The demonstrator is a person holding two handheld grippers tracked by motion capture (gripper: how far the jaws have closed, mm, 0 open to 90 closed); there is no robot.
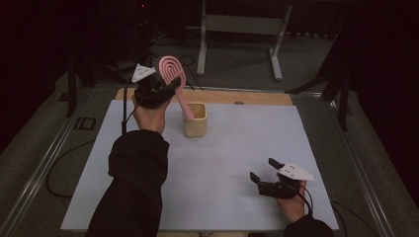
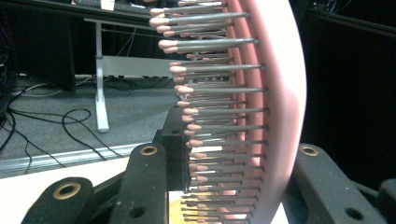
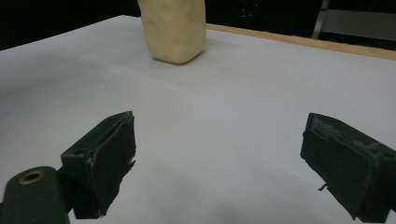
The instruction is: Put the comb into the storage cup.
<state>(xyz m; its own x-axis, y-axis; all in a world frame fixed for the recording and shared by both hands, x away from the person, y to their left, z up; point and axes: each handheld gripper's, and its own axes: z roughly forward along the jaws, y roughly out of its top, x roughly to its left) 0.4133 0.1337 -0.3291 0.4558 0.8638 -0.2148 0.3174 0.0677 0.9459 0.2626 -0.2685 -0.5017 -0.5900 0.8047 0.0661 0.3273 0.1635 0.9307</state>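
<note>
High view showed the pink hairbrush (image 1: pixel 174 75) clamped by its head in the left gripper (image 1: pixel 157 88), with the handle slanting down so that its tip sat inside the cream cup (image 1: pixel 194 120). Judging by that, the placing was well along: the handle had entered the cup's mouth, but the brush had not been let go and its weight seemed to hang from the jaws, so lowering and releasing were left.

Left gripper view looked along the jaws, which pressed on the hairbrush (image 2: pixel 261 112) from both sides, bristles toward one jaw and the smooth pink back against the other.

The left forearm, in a dark sleeve (image 1: pixel 136 182), reached up toward the cup from the near edge of the white table (image 1: pixel 237 148), hand raised just beside the cup and above its rim.

The right gripper (image 1: pixel 269 174) rested well apart from the cup, low near the table's front edge. Right gripper view showed its jaws spread wide with nothing between them, pointing across the bare surface toward the cup (image 3: pixel 175 30).
</note>
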